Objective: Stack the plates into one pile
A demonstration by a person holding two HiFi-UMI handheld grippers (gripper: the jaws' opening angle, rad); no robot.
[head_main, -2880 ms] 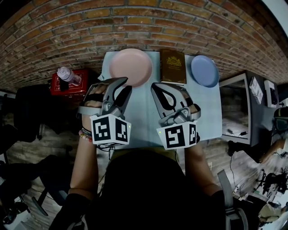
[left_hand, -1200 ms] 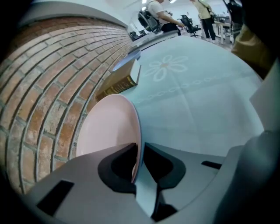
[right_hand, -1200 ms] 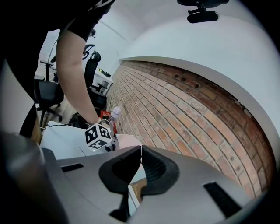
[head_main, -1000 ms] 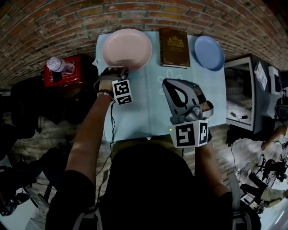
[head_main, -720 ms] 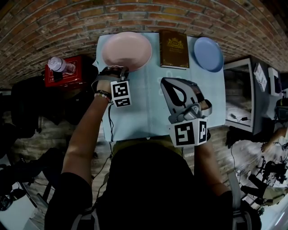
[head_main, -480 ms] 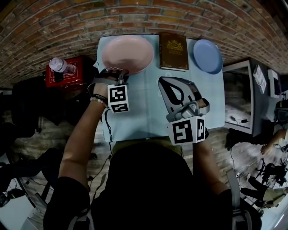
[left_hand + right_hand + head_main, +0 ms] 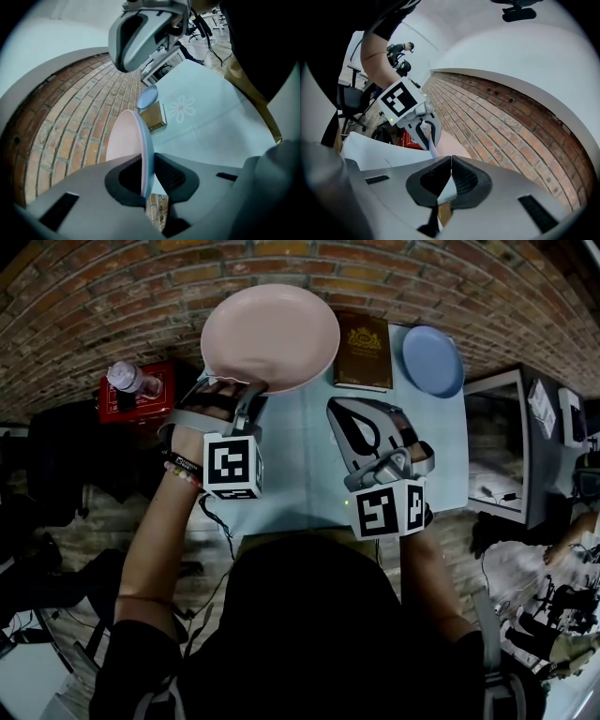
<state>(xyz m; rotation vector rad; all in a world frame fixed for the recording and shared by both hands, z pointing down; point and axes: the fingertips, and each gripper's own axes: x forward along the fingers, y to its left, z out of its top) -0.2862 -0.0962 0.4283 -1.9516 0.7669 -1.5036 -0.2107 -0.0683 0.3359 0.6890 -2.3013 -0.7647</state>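
A large pink plate (image 7: 270, 334) hangs tilted above the far left of the pale blue table (image 7: 300, 474). My left gripper (image 7: 246, 388) is shut on its near rim. In the left gripper view the plate (image 7: 123, 140) stands on edge between the pads (image 7: 176, 177); these jaws have just been opening a little, with the rim still clamped between them. A smaller blue plate (image 7: 431, 360) lies at the table's far right. My right gripper (image 7: 339, 411) hovers over the middle of the table, shut, with nothing in it (image 7: 450, 174).
A brown book (image 7: 363, 351) lies between the two plates against the brick wall. A red box (image 7: 141, 401) with a bottle (image 7: 127, 379) on it stands left of the table. A cabinet (image 7: 497, 456) adjoins the table's right edge.
My left gripper went to the pink plate's near rim, took hold of it and has raised it off the table, so it looks larger now. My right gripper has stayed put.
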